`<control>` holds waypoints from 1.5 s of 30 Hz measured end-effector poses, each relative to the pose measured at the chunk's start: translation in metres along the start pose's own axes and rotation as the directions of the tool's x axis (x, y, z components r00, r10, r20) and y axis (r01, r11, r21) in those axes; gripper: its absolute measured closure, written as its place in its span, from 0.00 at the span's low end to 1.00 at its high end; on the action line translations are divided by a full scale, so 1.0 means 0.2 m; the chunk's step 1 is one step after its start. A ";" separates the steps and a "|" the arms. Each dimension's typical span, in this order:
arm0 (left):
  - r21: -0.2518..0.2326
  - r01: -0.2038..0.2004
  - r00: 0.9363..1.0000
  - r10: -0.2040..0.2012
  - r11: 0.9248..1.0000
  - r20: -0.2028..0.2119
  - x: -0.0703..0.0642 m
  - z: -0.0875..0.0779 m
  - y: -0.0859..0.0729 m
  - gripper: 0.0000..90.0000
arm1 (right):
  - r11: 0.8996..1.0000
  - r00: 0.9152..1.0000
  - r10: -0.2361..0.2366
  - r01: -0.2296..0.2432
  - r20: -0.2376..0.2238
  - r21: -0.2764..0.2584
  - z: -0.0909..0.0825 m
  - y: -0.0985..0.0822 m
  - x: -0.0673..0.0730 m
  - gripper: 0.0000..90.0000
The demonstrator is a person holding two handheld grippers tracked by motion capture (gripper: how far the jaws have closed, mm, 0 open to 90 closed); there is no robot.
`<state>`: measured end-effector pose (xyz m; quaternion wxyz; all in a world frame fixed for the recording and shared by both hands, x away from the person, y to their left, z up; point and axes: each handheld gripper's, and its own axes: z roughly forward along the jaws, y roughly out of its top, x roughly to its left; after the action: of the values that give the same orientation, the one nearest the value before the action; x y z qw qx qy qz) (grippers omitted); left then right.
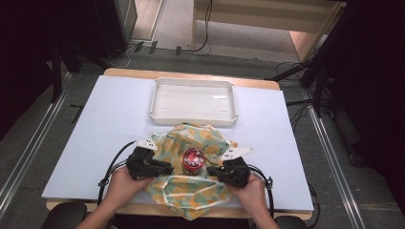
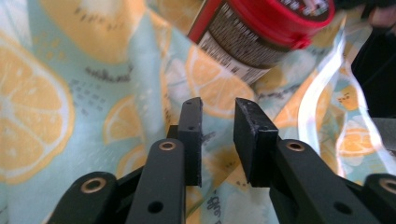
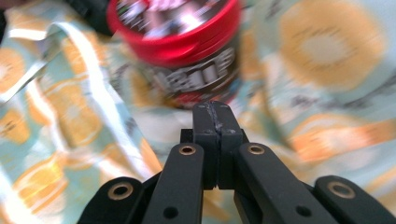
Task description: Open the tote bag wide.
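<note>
Tray: we see a white tray (image 1: 193, 101), shallow and rectangular with rounded corners, lying flat past the middle of the tabletop and holding nothing.
Tabletop: we see a pale sheet (image 1: 114, 129) covering most of the tabletop, with a wooden edge (image 1: 191, 76) showing along the far side.
Floor: we see grey floor (image 1: 28, 138) on both sides, with a metal rail (image 1: 36, 138) running along the left and another (image 1: 334, 157) along the right.
Cables: we see dark cables (image 1: 298, 102) lying on the floor at the right, and more beyond the far edge.
Background: we see a light wooden bench (image 1: 267, 19) standing well behind the tabletop.
</note>
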<state>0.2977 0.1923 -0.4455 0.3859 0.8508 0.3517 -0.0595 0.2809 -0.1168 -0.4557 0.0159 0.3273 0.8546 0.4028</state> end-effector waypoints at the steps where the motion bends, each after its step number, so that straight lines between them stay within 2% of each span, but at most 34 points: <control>1: -0.002 -0.004 1.000 0.004 1.000 -0.002 0.00 0.00 0.01 0.78 | 1.000 1.000 -0.004 0.004 -0.014 0.011 0.00 -0.02 0.02 1.00; 8: -0.025 -0.025 1.000 0.025 0.999 -0.001 0.00 -0.04 0.06 0.72 | 0.999 0.999 -0.022 0.024 -0.045 0.042 0.01 -0.06 0.07 1.00; 11: -0.036 -0.051 0.999 0.051 0.998 0.005 -0.02 -0.06 0.11 0.67 | 0.998 0.997 -0.031 0.035 -0.071 0.056 0.02 -0.08 0.09 1.00; 13: -0.042 -0.069 0.998 0.070 0.997 0.005 -0.03 -0.08 0.15 0.66 | 0.998 0.997 -0.033 0.037 -0.065 0.056 0.01 -0.07 0.09 1.00; 15: -0.051 -0.094 0.995 0.095 0.994 0.016 -0.04 -0.09 0.20 0.62 | 0.999 0.998 -0.032 0.033 -0.054 0.017 -0.02 -0.06 0.09 1.00; 17: -0.048 -0.101 0.995 0.102 0.994 0.020 -0.03 -0.09 0.21 0.61 | 0.999 0.998 -0.029 0.030 -0.048 0.011 -0.03 -0.05 0.08 1.00; 21: -0.043 -0.119 0.992 0.120 0.992 0.034 -0.03 -0.08 0.25 0.60 | 1.000 0.999 -0.022 0.022 -0.042 -0.012 -0.07 -0.04 0.05 0.92; 24: -0.051 -0.139 0.990 0.140 0.989 0.032 -0.02 -0.07 0.25 0.57 | 1.000 0.999 -0.017 0.016 -0.040 -0.019 -0.08 -0.03 0.03 0.87; 28: -0.041 -0.137 0.990 0.139 0.990 0.037 -0.01 -0.07 0.24 0.54 | 0.999 0.999 0.001 -0.003 -0.038 -0.043 -0.12 -0.03 0.00 0.81; 31: -0.054 -0.136 0.989 0.139 0.989 0.050 -0.01 -0.06 0.24 0.51 | 0.998 0.999 0.002 -0.005 -0.036 -0.066 -0.14 -0.02 -0.01 0.74; 35: -0.056 -0.146 0.986 0.150 0.988 0.067 -0.01 -0.05 0.23 0.42 | 0.996 1.000 0.013 -0.015 -0.021 -0.086 -0.16 -0.02 -0.04 0.65; 44: -0.052 -0.161 0.984 0.164 0.986 0.067 0.00 -0.02 0.23 0.29 | 0.996 1.000 0.025 -0.024 0.007 -0.083 -0.18 -0.03 -0.07 0.60; 45: -0.054 -0.161 0.984 0.164 0.985 0.062 -0.01 -0.02 0.23 0.25 | 0.997 0.999 0.032 -0.030 0.016 -0.078 -0.18 -0.04 -0.08 0.60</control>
<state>0.3261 0.1729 -0.4144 0.4214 0.8646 0.2694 -0.0476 0.2780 -0.1537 -0.4396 0.0295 0.3430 0.8331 0.4330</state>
